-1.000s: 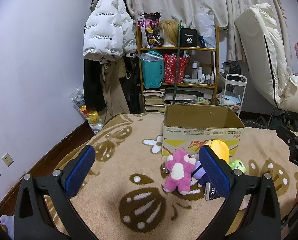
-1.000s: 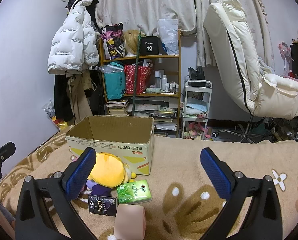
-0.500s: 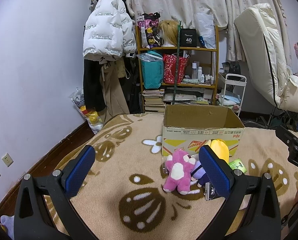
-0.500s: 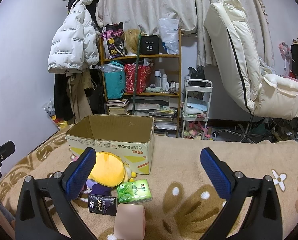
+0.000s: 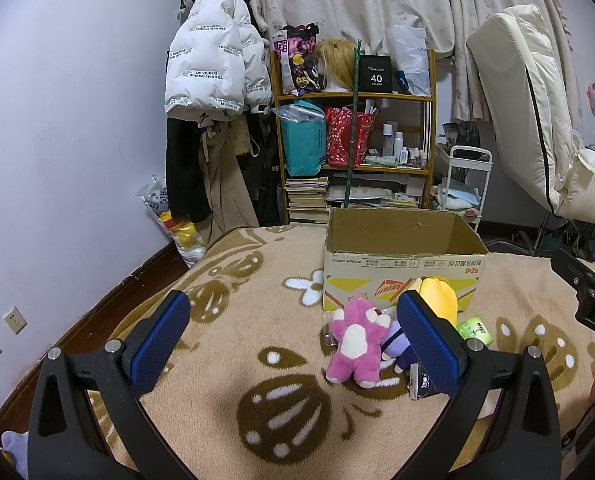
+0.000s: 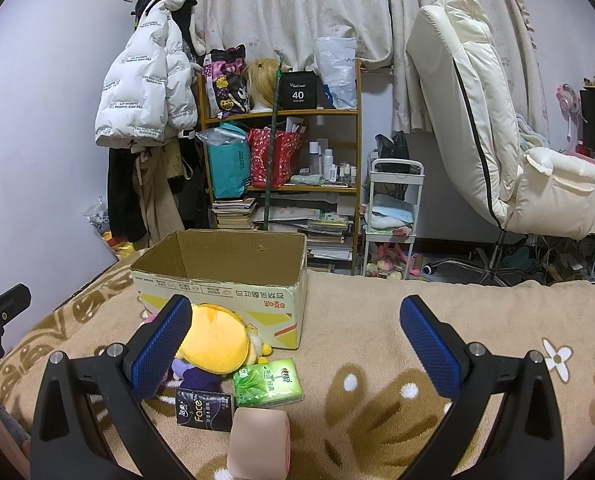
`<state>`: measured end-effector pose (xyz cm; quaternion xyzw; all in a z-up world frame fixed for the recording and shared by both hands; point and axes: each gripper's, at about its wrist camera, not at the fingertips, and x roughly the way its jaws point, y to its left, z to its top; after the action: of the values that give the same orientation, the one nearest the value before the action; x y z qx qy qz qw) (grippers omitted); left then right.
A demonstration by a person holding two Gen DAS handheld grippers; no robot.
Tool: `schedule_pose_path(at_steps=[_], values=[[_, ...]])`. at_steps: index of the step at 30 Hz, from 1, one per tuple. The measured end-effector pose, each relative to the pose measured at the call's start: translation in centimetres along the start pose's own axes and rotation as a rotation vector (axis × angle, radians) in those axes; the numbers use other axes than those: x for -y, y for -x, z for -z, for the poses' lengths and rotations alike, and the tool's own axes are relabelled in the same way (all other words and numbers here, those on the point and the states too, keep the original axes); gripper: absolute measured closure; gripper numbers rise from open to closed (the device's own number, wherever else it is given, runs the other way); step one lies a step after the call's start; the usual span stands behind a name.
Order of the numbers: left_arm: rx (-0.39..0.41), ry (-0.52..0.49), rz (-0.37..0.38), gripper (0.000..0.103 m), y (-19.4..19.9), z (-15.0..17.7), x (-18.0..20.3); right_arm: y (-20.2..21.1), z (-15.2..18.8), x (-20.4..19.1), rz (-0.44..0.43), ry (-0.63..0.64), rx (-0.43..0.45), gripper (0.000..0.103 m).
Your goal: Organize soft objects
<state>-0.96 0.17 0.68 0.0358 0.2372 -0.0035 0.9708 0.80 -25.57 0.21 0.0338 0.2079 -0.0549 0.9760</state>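
An open cardboard box (image 5: 401,268) (image 6: 225,300) stands empty on the beige blanket. In front of it lie a pink plush bear (image 5: 357,340), a yellow plush doll (image 6: 215,338) (image 5: 439,296) over a purple plush (image 6: 197,376), a green tissue pack (image 6: 267,382) (image 5: 473,330), a black tissue pack (image 6: 203,408) and a pink soft cube (image 6: 259,444). My left gripper (image 5: 293,336) is open, hovering left of the toys. The open right gripper (image 6: 295,344) hangs above the tissue packs, nothing between its fingers.
The blanket (image 5: 225,320) covers a bed surface that ends at the left toward a wall. Behind the box stand a wooden shelf (image 6: 285,152), a white cart (image 6: 393,216), hanging coats (image 5: 213,72) and a cream chair (image 6: 489,132).
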Motion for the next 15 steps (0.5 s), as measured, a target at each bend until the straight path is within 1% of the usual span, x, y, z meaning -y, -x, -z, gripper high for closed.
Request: schedule_pose_path(at_steps=[2,9,15], values=[[-0.001,0.000,0.000,0.001,0.0,0.0,0.0,-0.2,0.6,0.2,0.002,0.001,0.003,0.000],[-0.007,-0.004,0.006,0.001,-0.1,0.3,0.2,-0.4,0.8,0.1,0.005,0.004,-0.002,0.000],[-0.047,-0.010,0.011,0.001,-1.5,0.5,0.5,-0.7,1.0,0.0,0.001,0.005,-0.021,0.000]])
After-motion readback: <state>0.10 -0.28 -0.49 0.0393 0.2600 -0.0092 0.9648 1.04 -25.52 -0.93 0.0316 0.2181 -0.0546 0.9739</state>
